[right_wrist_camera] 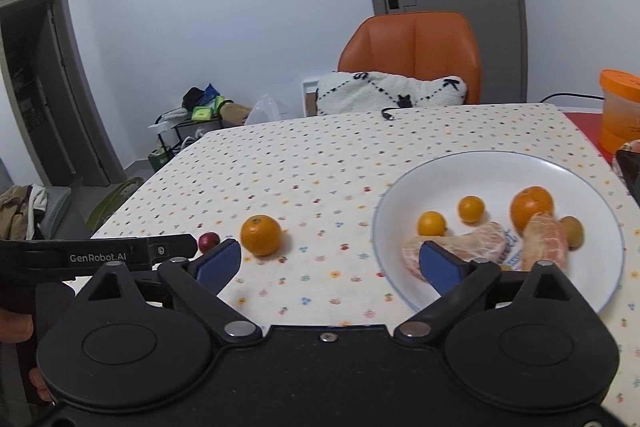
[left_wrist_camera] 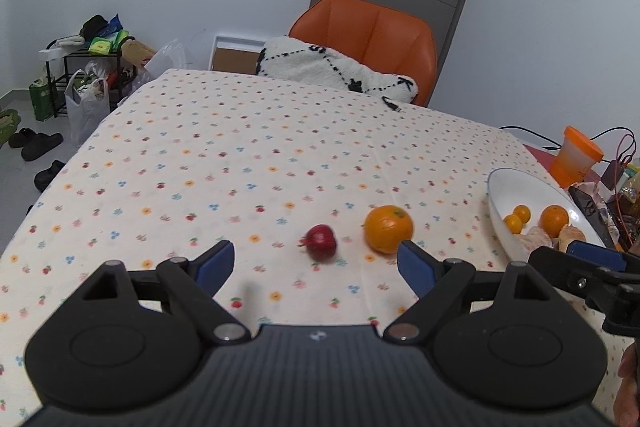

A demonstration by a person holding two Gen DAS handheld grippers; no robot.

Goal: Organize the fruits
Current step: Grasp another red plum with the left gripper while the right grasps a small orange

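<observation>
Both wide open, left gripper point(left_wrist_camera: 316, 263) and right gripper point(right_wrist_camera: 330, 263), jaws empty. Orange point(left_wrist_camera: 388, 228) and red fruit point(left_wrist_camera: 321, 242) loose mid-tabletop point(left_wrist_camera: 248, 147); rest piled in white plate point(right_wrist_camera: 496, 167) near right edge.

Orange chair point(right_wrist_camera: 416, 47) holds a white cushion point(right_wrist_camera: 390, 93).

Both wrist views look low across the table point(left_wrist_camera: 240, 147) toward the chair point(right_wrist_camera: 416, 43) (sharing the orange point(left_wrist_camera: 388, 229)).

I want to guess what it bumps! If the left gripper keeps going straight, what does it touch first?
Probably the red fruit: it lies nearly centred ahead of the open left gripper. The orange sits further right.
</observation>
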